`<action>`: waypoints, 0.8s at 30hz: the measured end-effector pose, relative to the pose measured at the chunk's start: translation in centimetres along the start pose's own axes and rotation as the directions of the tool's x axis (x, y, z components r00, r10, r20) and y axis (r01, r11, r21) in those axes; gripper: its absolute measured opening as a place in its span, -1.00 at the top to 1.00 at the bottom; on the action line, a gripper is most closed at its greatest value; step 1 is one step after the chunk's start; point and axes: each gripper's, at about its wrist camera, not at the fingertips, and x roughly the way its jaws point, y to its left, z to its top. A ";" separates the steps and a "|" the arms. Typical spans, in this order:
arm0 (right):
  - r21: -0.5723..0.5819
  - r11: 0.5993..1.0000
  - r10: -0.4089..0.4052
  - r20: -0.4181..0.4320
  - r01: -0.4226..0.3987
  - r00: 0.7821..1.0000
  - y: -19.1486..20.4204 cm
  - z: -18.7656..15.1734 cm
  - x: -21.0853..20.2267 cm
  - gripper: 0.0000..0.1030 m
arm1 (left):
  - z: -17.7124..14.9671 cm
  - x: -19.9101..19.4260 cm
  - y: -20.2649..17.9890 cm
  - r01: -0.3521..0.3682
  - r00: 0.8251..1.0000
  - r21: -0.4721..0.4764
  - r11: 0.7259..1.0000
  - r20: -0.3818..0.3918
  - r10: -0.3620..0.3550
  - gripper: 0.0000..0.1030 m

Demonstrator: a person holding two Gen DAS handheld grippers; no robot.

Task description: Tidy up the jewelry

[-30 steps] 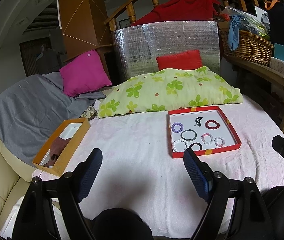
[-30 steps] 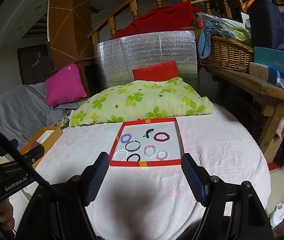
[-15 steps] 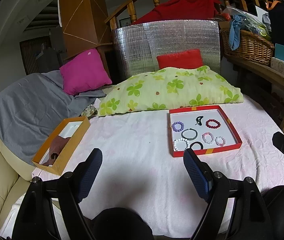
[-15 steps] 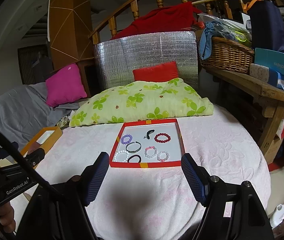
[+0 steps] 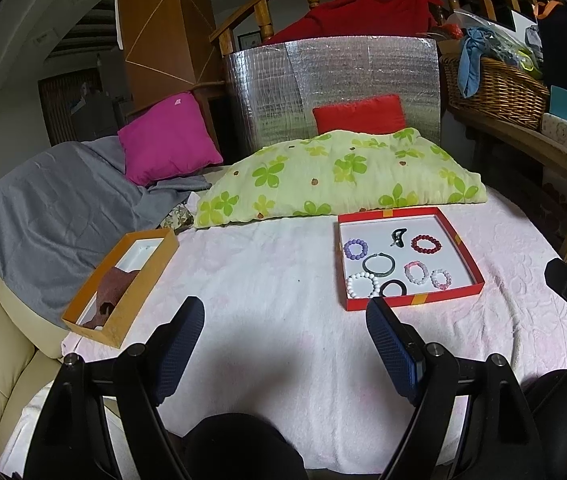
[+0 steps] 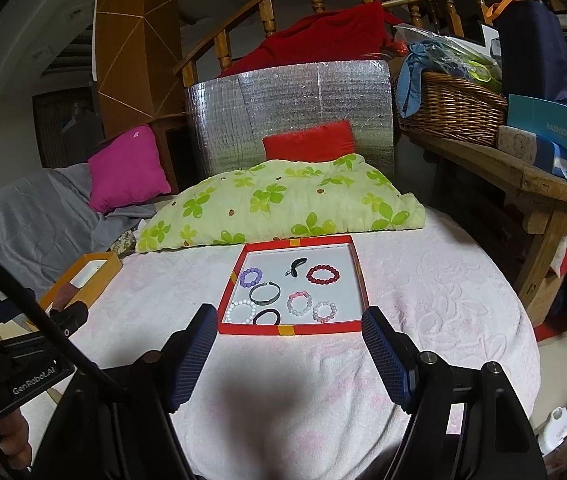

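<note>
The tray (image 5: 411,302) holding the bracelets (image 5: 425,244) lies on the table (image 5: 275,280) to the right, with the box (image 5: 123,312) well apart at the left edge. Behind both lies the pillow (image 5: 343,176); what sits in the box is unclear, perhaps a cloth.

A round surface (image 6: 423,280) under a pale pink embossed cloth fills the foreground. Behind it lies a green flowered pillow (image 6: 283,204), with a red cushion (image 6: 309,142) leaning on a silver foil panel (image 6: 287,108). A curved wooden stair railing (image 6: 283,4) rises behind, draped with red cloth. To the left, a magenta cushion (image 5: 167,136) rests on a grey-covered sofa (image 5: 51,204). To the right, a wooden bench (image 6: 523,168) carries a wicker basket (image 6: 451,108) and boxes.
</note>
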 end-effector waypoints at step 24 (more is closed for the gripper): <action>-0.007 1.000 0.004 0.011 -0.003 1.000 0.4 0.8 0.0 -0.51 | 0.3 0.0 0.4 0.001 1.000 -0.005 1.000 0.007 -0.001 -0.62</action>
